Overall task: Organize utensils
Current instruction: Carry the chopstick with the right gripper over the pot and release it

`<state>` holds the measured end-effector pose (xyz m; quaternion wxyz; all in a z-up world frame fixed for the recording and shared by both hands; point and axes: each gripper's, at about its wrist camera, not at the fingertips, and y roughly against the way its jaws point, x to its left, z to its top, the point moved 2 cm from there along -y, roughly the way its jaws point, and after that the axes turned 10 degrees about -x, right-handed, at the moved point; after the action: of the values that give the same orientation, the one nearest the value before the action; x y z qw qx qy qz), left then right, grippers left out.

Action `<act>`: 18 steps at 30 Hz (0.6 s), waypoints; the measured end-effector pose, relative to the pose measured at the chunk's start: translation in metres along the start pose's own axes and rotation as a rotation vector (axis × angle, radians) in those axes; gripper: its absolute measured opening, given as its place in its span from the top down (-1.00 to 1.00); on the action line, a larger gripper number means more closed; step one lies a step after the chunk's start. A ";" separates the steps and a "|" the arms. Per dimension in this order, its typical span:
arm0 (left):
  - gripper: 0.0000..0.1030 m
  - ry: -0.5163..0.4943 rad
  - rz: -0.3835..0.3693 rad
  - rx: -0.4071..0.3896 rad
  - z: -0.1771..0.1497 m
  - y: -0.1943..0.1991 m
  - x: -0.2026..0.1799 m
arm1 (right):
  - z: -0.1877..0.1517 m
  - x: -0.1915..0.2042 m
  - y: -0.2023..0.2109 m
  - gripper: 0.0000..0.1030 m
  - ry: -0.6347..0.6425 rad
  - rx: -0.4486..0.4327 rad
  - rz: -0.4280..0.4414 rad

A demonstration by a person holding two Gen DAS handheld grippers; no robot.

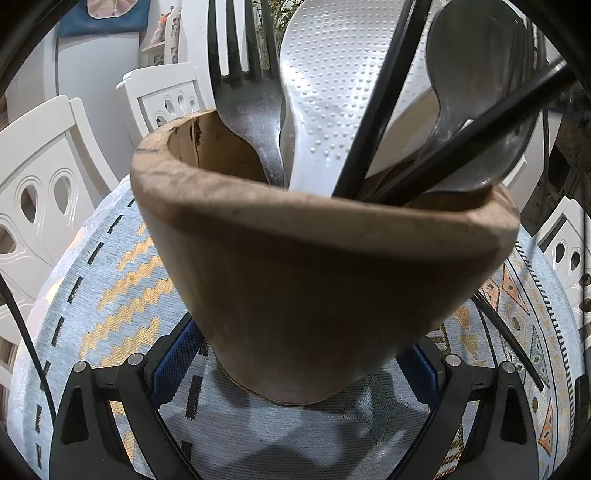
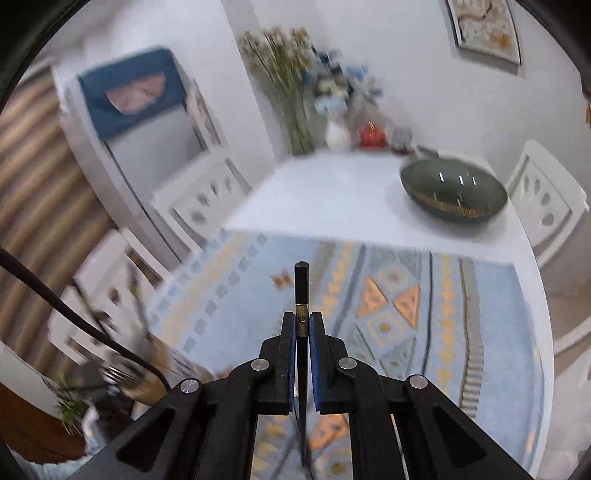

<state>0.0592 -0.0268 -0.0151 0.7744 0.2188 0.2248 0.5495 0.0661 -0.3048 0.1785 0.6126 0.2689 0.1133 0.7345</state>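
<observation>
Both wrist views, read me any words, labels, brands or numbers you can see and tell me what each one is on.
None can be read.
Black chopstick with a gold band: small marks near the band, too small to read.
Framed wall picture: blurred, no text legible.
Brown wooden utensil holder, white dimpled plastic rice paddle, dark metal fork: no lettering visible.

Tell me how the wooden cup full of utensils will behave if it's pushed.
The wooden cup likely tips easily: its base looks narrower than its rim. The fork and white paddle stand tall, probably making it top-heavy. The left gripper steadies it.
</observation>
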 end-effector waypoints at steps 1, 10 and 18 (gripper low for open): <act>-0.88 0.001 -0.001 0.000 0.000 0.000 0.000 | 0.007 0.005 0.006 0.88 0.012 -0.034 0.020; -0.88 0.006 -0.005 0.003 0.000 0.000 0.001 | 0.085 0.066 0.071 0.88 0.144 -0.337 0.110; -0.88 0.007 -0.005 0.003 0.000 0.000 0.001 | 0.116 0.118 0.100 0.88 0.137 -0.454 0.355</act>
<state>0.0598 -0.0258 -0.0153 0.7747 0.2173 0.2290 0.5479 0.0315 -0.2331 0.3547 0.5101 0.0904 -0.0614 0.8532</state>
